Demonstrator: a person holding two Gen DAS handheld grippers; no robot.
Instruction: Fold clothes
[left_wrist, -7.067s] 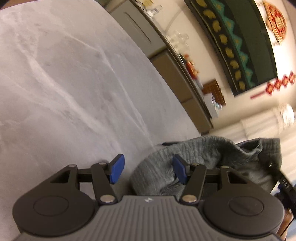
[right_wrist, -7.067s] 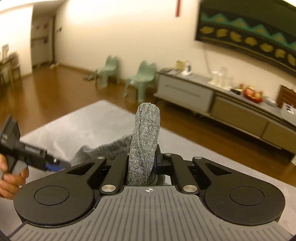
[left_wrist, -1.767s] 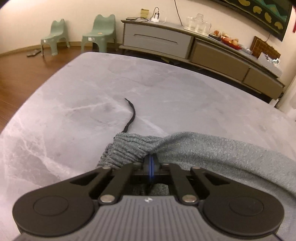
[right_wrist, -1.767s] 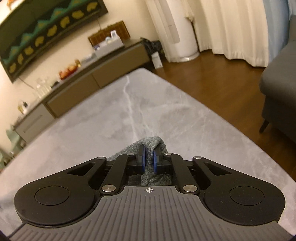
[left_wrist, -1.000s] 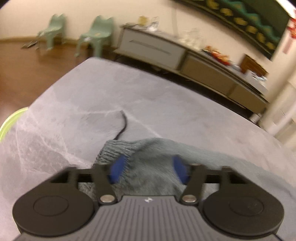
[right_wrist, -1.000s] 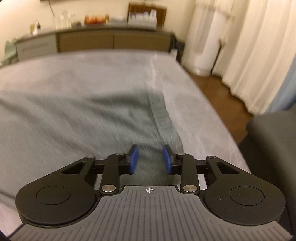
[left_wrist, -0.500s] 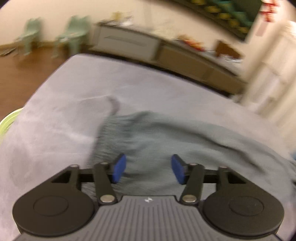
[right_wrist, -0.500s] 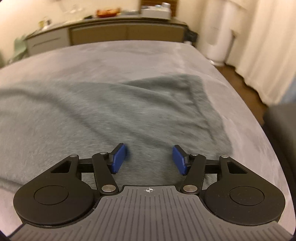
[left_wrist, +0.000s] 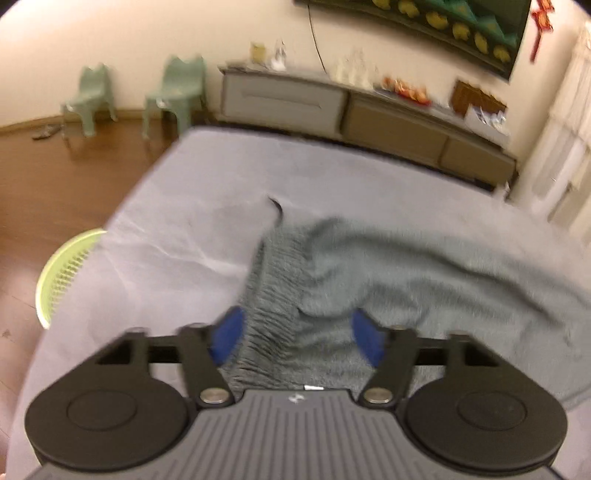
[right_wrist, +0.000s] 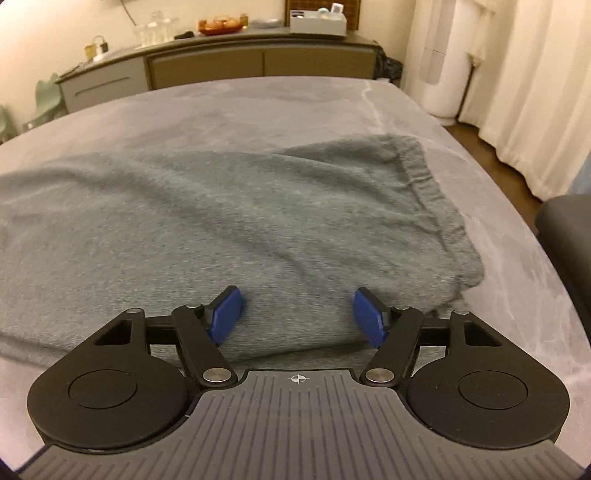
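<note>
A grey knitted garment (left_wrist: 406, 273) lies spread on the grey marble table (left_wrist: 207, 192). Its ribbed waistband (left_wrist: 273, 280) with a black drawstring (left_wrist: 277, 210) is at the left end. My left gripper (left_wrist: 295, 332) is open and empty, above the waistband. In the right wrist view the garment (right_wrist: 221, 206) lies flat, its hemmed end (right_wrist: 432, 184) toward the right. My right gripper (right_wrist: 297, 315) is open and empty, above the garment's near edge.
A green basket (left_wrist: 62, 273) stands on the floor left of the table. A long sideboard (left_wrist: 351, 110) and two green chairs (left_wrist: 173, 88) stand at the far wall. A dark sofa (right_wrist: 565, 229) and white curtains (right_wrist: 535, 92) are to the right.
Both grippers were shut on the garment's ends, then opened and let it go onto the table. Both have since pulled back and risen, so more of the garment shows.
</note>
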